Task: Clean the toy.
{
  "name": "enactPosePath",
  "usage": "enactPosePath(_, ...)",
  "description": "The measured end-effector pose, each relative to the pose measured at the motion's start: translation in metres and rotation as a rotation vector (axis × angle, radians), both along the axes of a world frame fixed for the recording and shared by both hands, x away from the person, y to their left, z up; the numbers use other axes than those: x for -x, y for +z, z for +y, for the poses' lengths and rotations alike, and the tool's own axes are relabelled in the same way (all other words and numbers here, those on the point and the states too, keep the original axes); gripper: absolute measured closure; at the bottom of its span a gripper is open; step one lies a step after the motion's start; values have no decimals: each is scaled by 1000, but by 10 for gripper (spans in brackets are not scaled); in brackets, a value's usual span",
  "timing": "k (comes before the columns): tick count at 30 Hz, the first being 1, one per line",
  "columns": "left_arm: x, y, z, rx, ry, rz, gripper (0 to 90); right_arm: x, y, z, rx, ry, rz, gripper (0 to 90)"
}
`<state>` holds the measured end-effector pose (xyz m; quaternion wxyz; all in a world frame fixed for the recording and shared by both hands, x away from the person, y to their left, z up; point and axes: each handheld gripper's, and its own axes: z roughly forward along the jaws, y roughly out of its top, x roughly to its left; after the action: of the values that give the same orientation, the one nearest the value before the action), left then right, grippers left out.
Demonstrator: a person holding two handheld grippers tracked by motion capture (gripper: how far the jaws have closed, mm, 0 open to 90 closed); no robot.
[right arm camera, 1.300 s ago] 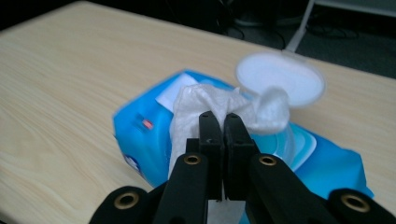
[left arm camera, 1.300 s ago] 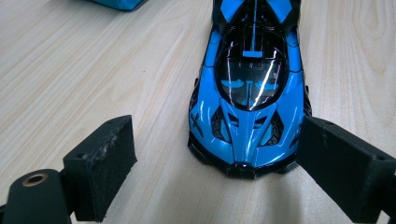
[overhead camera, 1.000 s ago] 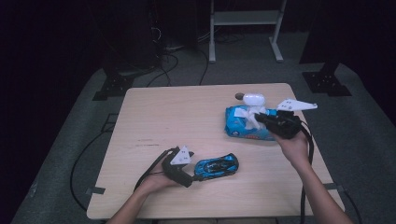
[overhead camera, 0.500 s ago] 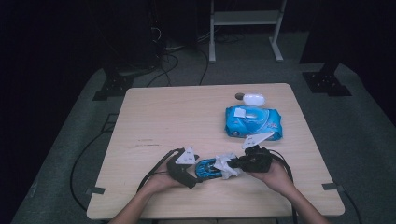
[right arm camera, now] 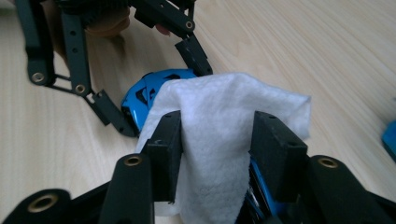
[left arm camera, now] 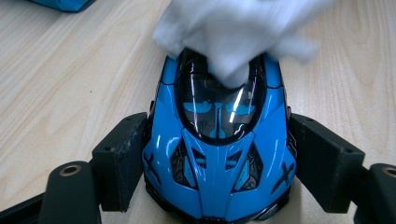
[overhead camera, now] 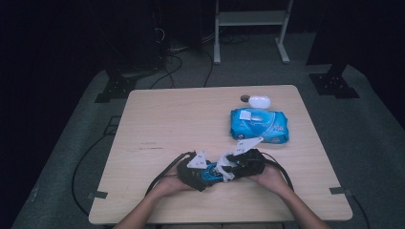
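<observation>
The blue toy car (left arm camera: 217,140) sits on the table (overhead camera: 157,124) near its front edge, between the two grippers. The left gripper (left arm camera: 217,163) has been closing its jaws and now hugs the car on both sides. The right gripper (right arm camera: 217,154) has been opening its jaws; they stand apart with a white wipe (right arm camera: 219,121) draped between them, maybe still touching one pad. The wipe lies over the car's far end. A blue wipes pack (overhead camera: 259,125) rests well apart.
</observation>
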<state>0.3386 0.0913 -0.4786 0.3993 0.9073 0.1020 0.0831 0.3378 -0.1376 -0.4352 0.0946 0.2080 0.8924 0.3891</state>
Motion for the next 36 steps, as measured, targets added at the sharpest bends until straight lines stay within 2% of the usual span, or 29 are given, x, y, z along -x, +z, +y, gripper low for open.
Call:
enactPosePath(2, 0, 0, 0, 1, -1, -3, 238, -2, -3, 6, -21, 1, -1, 582)
enactPosePath(5, -1, 0, -1, 0, 2, -3, 239, -1, -6, 14, -22, 20, -1, 720)
enactPosePath(8, 0, 0, -1, -4, 3, -10, 244, 1, -6, 12, -27, 15, 5, 788)
enactPosePath(10, 0, 0, -1, -4, 5, -13, 245, 0, -5, 6, -28, 2, 16, 798)
enactPosePath(15, 0, 0, -1, -2, 11, -16, 246, 5, -4, -21, 25, -71, -10, 809)
enactPosePath(17, 0, -1, -2, 0, 15, -17, 245, 8, -4, -28, 15, -84, -9, 812)
enactPosePath(19, -1, -1, -2, -3, 20, -18, 245, 12, -4, -24, 1, -68, -4, 813)
enactPosePath(21, -1, -1, -2, 3, 30, -14, 245, 15, -7, -12, -11, -28, 12, 812)
enactPosePath(23, -1, -1, -2, 1, 31, -14, 246, 18, -8, 2, -10, 4, 3, 811)
enactPosePath(26, -1, -1, -1, 6, 33, -12, 246, 17, -8, 6, -13, 13, -1, 811)
enactPosePath(28, -1, -1, -1, 7, 32, -17, 246, 16, -8, -2, -15, -13, -4, 810)
enactPosePath(31, -1, -2, 1, 15, 35, -22, 247, 14, -8, -24, 11, -80, -26, 810)
enactPosePath(33, -1, -2, 0, 7, 30, -28, 248, 12, -10, -39, -8, -116, -4, 810)
enactPosePath(34, -1, -2, 0, 7, 30, -29, 248, 11, -11, -44, -37, -134, 19, 810)
enactPosePath(36, -2, -2, 0, 4, 30, -25, 248, 11, -11, -44, -45, -141, 24, 810)
